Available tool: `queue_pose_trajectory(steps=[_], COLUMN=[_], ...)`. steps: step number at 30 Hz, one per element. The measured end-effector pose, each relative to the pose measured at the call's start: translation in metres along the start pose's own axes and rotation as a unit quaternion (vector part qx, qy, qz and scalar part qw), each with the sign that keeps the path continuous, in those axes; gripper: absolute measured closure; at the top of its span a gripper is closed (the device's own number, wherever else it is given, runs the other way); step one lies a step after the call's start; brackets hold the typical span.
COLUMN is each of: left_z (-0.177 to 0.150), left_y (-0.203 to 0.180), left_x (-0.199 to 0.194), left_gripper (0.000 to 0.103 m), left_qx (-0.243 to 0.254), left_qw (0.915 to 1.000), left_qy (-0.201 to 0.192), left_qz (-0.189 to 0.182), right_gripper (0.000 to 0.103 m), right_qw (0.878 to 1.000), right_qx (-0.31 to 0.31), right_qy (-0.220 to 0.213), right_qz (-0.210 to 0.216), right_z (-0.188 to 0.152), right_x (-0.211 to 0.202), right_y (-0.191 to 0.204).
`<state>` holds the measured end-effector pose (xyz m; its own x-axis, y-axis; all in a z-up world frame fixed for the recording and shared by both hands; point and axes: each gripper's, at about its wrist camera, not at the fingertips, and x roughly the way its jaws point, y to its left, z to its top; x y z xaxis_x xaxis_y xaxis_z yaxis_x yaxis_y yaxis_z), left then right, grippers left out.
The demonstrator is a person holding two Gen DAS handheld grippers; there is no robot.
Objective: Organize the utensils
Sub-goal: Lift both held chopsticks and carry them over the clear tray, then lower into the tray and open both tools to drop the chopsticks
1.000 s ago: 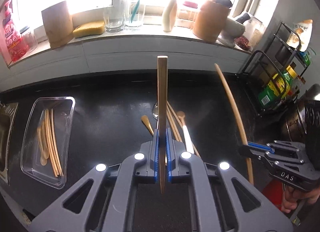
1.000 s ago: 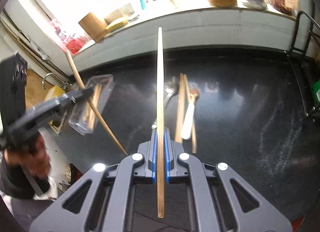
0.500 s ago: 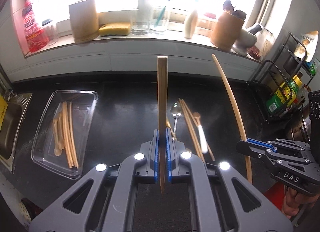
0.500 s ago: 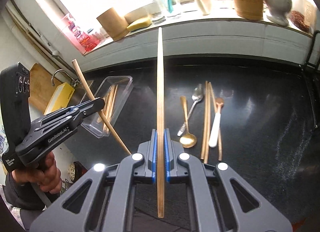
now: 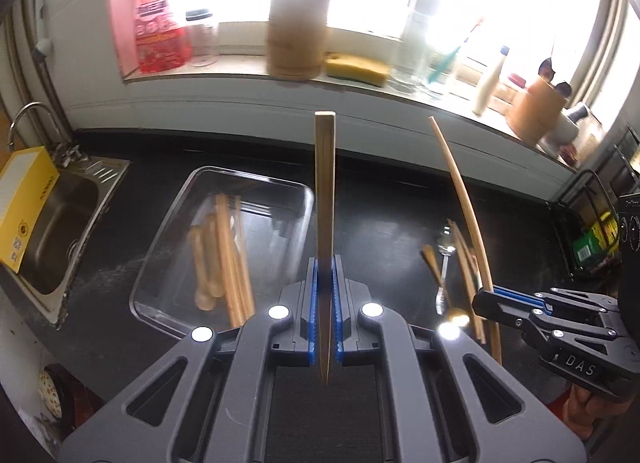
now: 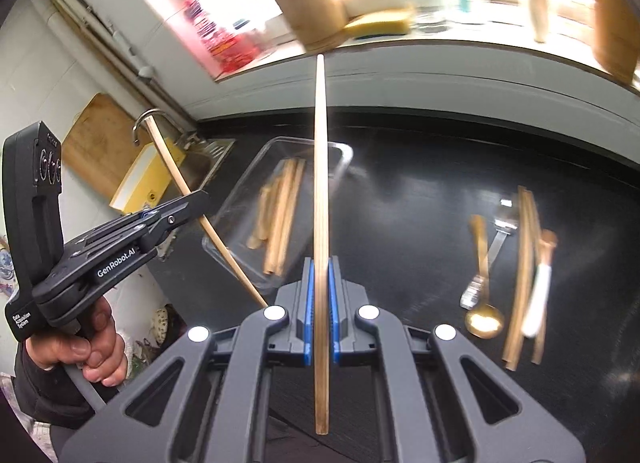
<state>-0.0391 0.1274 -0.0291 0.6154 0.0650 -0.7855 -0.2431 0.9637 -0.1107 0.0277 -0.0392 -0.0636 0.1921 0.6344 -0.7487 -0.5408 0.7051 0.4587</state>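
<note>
My left gripper [image 5: 325, 275] is shut on a wooden chopstick [image 5: 325, 191] that points up and forward. It hangs above the right edge of a clear plastic tray [image 5: 184, 199] that holds several wooden chopsticks and spoons [image 5: 224, 259]. My right gripper [image 6: 320, 275] is shut on a second chopstick [image 6: 321, 167], with the tray [image 6: 256, 167] ahead of it to the left. The right gripper also shows in the left wrist view [image 5: 486, 301], and the left gripper in the right wrist view [image 6: 196, 203]. Loose spoons and chopsticks [image 6: 520, 275] lie on the black counter to the right.
A steel sink [image 5: 52, 231] with a yellow box [image 5: 24, 207] lies left of the tray. The windowsill holds a wooden canister [image 5: 298, 35], a sponge [image 5: 356, 65], bottles and glasses. A wire rack [image 5: 592, 231] stands at the far right.
Both grippers have swung left with their chopsticks still held. The tray has come from the far left to just ahead of them, and the loose utensils have shifted to the right.
</note>
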Motion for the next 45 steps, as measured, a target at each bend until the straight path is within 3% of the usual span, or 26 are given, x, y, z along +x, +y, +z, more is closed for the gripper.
queue_pose_trajectory(steps=[7,14,23,32,35,42,44,45], left_z=[0.014,0.025,0.042,0.054,0.056,0.059,0.058,0.058], left_y=[0.068,0.105,0.127,0.151,0.161,0.169,0.169,0.169], left_x=[0.010,0.034,0.077,0.147,0.169,0.204,0.207,0.207], left_gripper=[0.097,0.097,0.097,0.097,0.097,0.097,0.096,0.095], left_qx=[-0.028,-0.039,-0.049,-0.059,-0.068,-0.064,-0.059,-0.055], left_qw=[0.9994,0.9987,0.9970,0.9928,0.9905,0.9870,0.9872,0.9879], left_qy=[0.009,0.029,0.061,0.103,0.118,0.144,0.145,0.142], left_qz=[0.017,0.013,-0.003,-0.013,-0.020,-0.030,-0.030,-0.031], right_gripper=[0.096,0.096,0.096,0.096,0.096,0.095,0.088,0.054], right_qw=[0.999,0.997,0.994,0.986,0.985,0.982,0.981,0.982], right_qx=[-0.007,-0.010,0.000,-0.004,-0.029,-0.005,-0.009,-0.017], right_qy=[0.031,0.064,0.105,0.165,0.173,0.188,0.194,0.187], right_qz=[0.033,0.038,0.026,0.006,-0.002,0.011,-0.004,-0.009], right_z=[0.031,0.053,0.066,0.068,0.065,0.064,0.065,0.067], right_x=[0.071,0.123,0.180,0.242,0.252,0.267,0.265,0.257], right_y=[0.052,0.077,0.072,0.053,0.057,0.050,0.048,0.046])
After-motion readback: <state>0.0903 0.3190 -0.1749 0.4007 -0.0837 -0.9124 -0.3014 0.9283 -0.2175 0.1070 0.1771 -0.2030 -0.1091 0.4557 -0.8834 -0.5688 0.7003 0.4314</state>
